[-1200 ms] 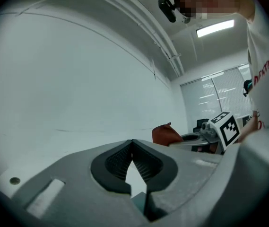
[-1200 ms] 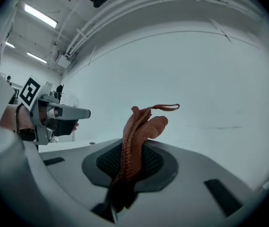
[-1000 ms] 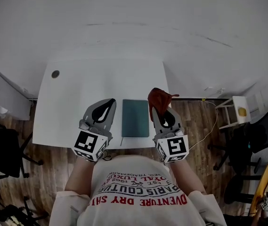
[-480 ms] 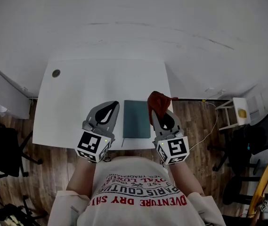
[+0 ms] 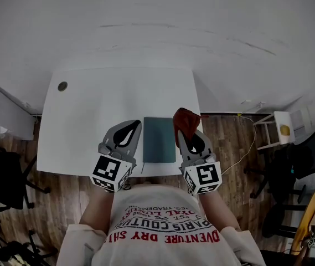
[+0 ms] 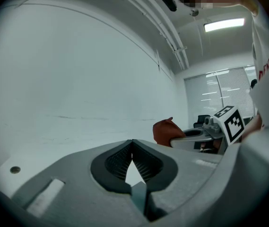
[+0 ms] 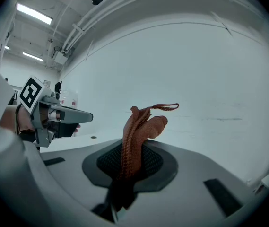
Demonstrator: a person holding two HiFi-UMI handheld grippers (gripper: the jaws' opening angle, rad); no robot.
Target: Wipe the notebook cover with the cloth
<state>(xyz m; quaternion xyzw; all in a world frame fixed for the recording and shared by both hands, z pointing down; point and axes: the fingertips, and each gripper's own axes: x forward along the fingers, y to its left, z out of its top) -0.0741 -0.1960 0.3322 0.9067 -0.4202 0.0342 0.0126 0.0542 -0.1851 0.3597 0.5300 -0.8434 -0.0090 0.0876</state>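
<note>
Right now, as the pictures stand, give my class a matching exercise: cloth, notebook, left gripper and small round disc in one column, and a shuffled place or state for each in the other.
Column one
1. cloth
2. notebook
3. left gripper
4. small round disc

Column two
A. far left corner of the white table
B. jaws together, nothing between them
C. flat on the table, teal cover up
D. reddish-brown, pinched in the right gripper

Pairs: 1-D, 2-C, 3-B, 4-A
</note>
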